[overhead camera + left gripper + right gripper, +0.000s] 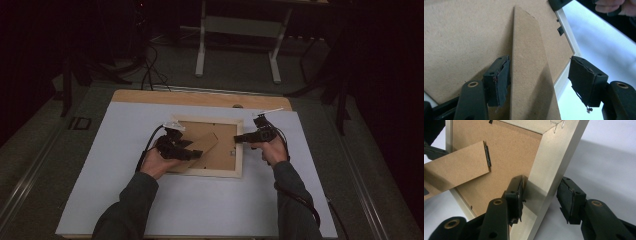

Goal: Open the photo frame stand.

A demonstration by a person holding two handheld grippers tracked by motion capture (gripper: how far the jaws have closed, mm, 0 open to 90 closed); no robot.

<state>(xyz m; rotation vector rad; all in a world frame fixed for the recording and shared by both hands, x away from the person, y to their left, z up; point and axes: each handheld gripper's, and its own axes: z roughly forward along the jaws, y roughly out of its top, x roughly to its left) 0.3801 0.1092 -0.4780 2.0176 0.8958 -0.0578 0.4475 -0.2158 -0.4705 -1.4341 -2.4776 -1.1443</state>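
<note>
Black jaws of the left gripper point(537, 82) stand wide in its own view, with the stand point(529, 75), a brown fibreboard flap, rising between them. The inner pad sits at the flap's edge and the outer pad is clear of it, so nothing is gripped. That flap is hinged to the backing point(461, 37) and looks swung up off it.

Across the frame point(554, 165), the right gripper point(540, 200) straddles the pale rail with 1 jaw on the inner side, against the backing edge, and 1 outside. A gap shows between the outer pad and the wood, so I judge it a loose brace, not a clamp.

From the high view, the frame point(239, 150) lies face down on the white board point(200, 210), between the 2 grippers, left gripper point(192, 155) over its near left corner, right gripper point(239, 138) at its far right rail.

Progress, as I judge it: the stand is lifted free; the small metal tabs point(560, 30) holding the backing look untouched, so opening or closing the back is left.

No brand, label or writing is readable anywhere.
</note>
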